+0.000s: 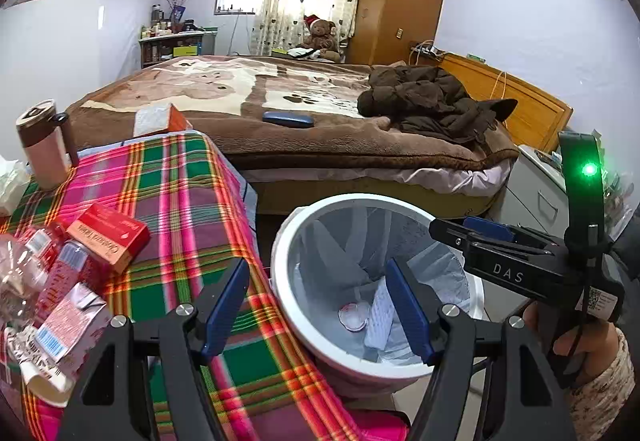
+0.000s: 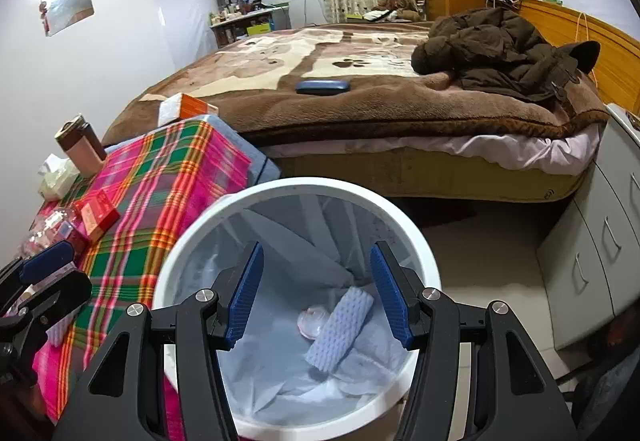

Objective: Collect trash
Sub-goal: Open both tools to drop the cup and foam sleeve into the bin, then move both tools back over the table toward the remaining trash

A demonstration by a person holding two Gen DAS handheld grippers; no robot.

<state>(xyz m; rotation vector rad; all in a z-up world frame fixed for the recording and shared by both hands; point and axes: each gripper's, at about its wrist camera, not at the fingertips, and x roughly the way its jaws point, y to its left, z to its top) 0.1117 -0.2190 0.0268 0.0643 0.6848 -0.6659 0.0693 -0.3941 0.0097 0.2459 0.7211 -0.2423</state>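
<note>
Bedroom floor beside a plaid-clothed table (image 1: 176, 201): both the left gripper (image 1: 320, 311) and right gripper (image 2: 318, 293) hover with ribbed blue pads spread, holding nothing, above a round white plastic bin (image 2: 420, 265) lined with a thin bag, where a dimpled white sponge block (image 2: 340, 333) and clear plastic lid (image 2: 310, 323) lie. Red cartons (image 1: 108, 237) crowd the table; beyond, a brown fleece-covered bed (image 1: 280, 93).

trash pile (image 1: 52, 305) cropped at left edge
</note>
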